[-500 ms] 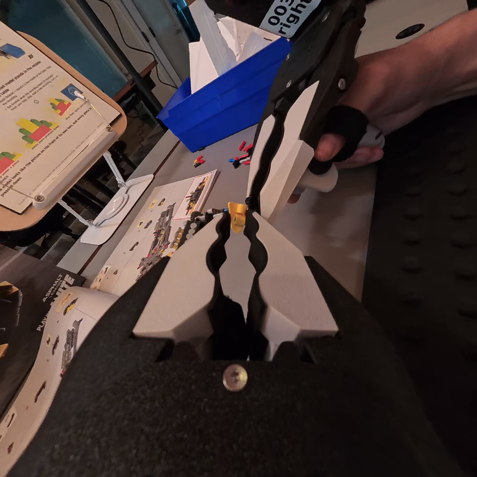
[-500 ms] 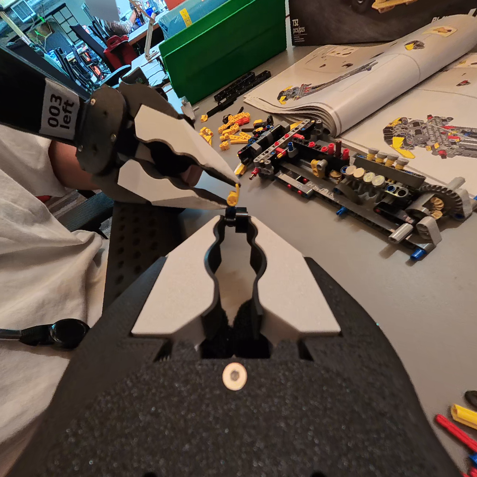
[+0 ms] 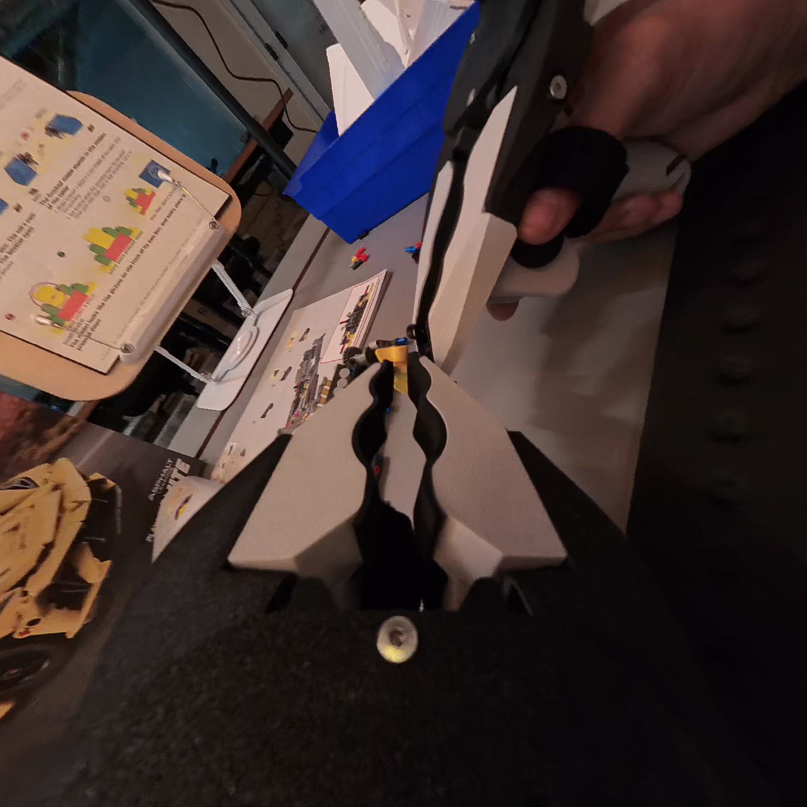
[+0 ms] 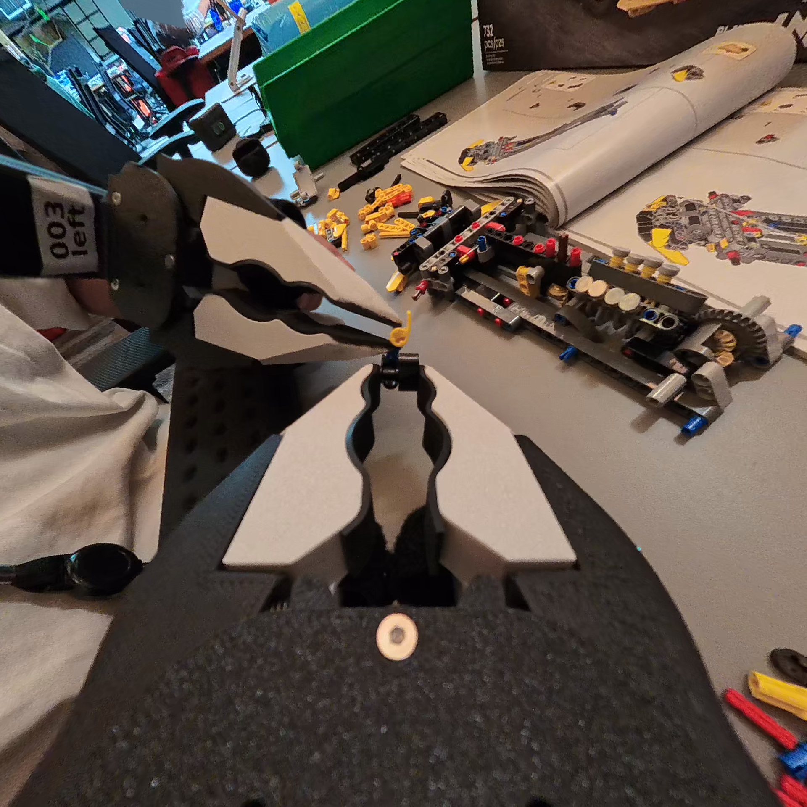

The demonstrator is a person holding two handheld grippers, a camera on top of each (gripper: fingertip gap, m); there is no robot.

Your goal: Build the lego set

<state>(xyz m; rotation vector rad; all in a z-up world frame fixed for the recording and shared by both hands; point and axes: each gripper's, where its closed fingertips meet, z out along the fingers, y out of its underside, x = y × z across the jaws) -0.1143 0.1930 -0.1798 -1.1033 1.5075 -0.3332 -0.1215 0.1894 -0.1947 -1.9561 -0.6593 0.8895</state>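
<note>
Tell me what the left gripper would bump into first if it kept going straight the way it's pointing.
Most likely the right gripper, whose tips sit just ahead of the left gripper; depth is unclear.

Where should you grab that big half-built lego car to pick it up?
Probably across the long sides of the lego car, around its middle, coming from above. It lies flat and long on the table; the gear and blue pins stick out at the ends.

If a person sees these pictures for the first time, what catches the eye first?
Two tongs meet tip to tip in the middle: the left tongs pinch a small yellow piece just above a black piece held by the right tongs. Behind them, on the grey table, lies a long half-built model beside an open instruction booklet.
</note>
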